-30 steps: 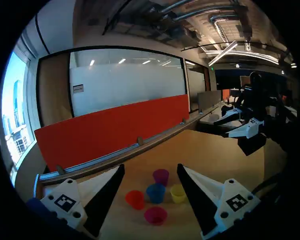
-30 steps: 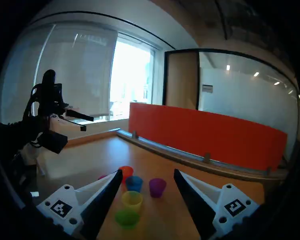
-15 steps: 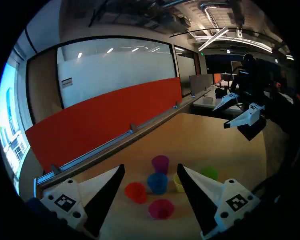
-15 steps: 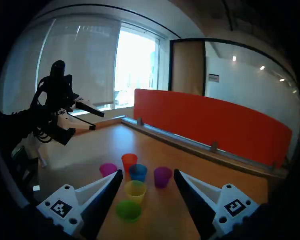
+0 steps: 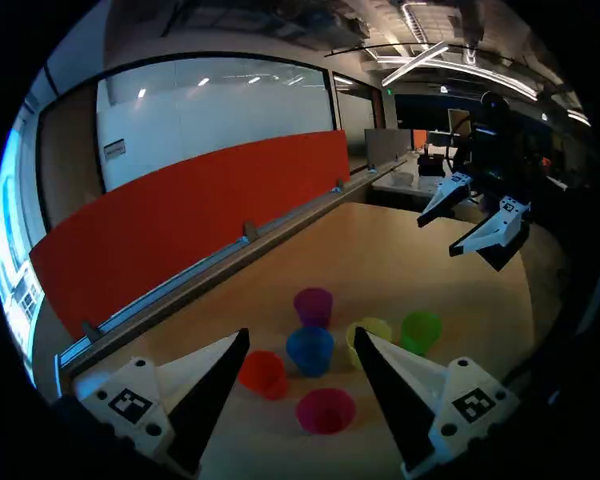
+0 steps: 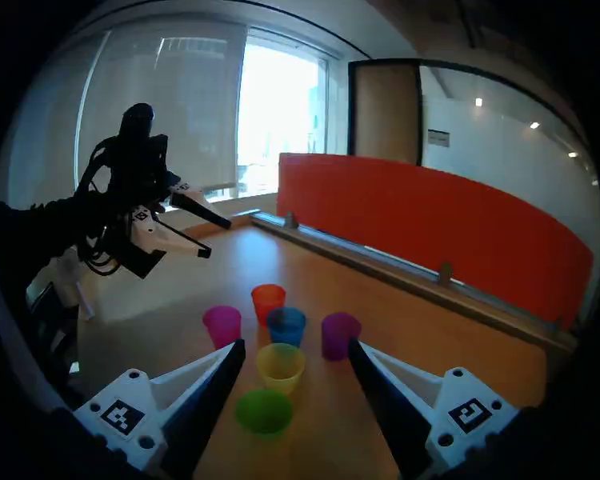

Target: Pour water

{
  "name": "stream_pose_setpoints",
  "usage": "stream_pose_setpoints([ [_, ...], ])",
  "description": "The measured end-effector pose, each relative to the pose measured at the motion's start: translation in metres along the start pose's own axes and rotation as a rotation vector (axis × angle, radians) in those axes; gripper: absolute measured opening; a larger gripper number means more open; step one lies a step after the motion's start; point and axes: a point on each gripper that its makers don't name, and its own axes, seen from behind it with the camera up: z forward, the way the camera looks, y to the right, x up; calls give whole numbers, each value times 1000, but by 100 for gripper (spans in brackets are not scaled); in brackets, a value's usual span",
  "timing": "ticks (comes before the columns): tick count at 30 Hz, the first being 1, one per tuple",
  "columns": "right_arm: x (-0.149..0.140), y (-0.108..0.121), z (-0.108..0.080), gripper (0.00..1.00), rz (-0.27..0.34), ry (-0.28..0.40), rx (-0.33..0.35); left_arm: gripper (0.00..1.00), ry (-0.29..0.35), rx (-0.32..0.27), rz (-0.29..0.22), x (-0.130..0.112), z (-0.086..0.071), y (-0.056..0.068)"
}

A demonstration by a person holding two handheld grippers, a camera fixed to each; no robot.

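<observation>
Both handheld units, office session: the left gripper [image 5: 300, 331] and right gripper [image 6: 296, 342] are a matched pair, each w/ two long wedge-shaped fingers, white plastic shells on the outside and matte black inner faces tapering to sharp tips. Each finger base carries a square b&w tag marker, w/ small round screw holes dotted around it. Viewed from farther off, the left unit's rear is a bulky black housing topped by a rounded black knob, w/ thin black cables [image 6: 94, 164] looping off it. The person holding it wears a dark sleeve [image 6: 28, 232]; finer detail there is too dim to tell.
</observation>
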Motion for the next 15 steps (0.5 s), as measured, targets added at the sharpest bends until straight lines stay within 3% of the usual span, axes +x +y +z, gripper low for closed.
stream_pose_setpoints([
  [15, -49, -6, 27, 99, -21, -74, 16, 97, -88, -56, 20, -35, 33, 0],
])
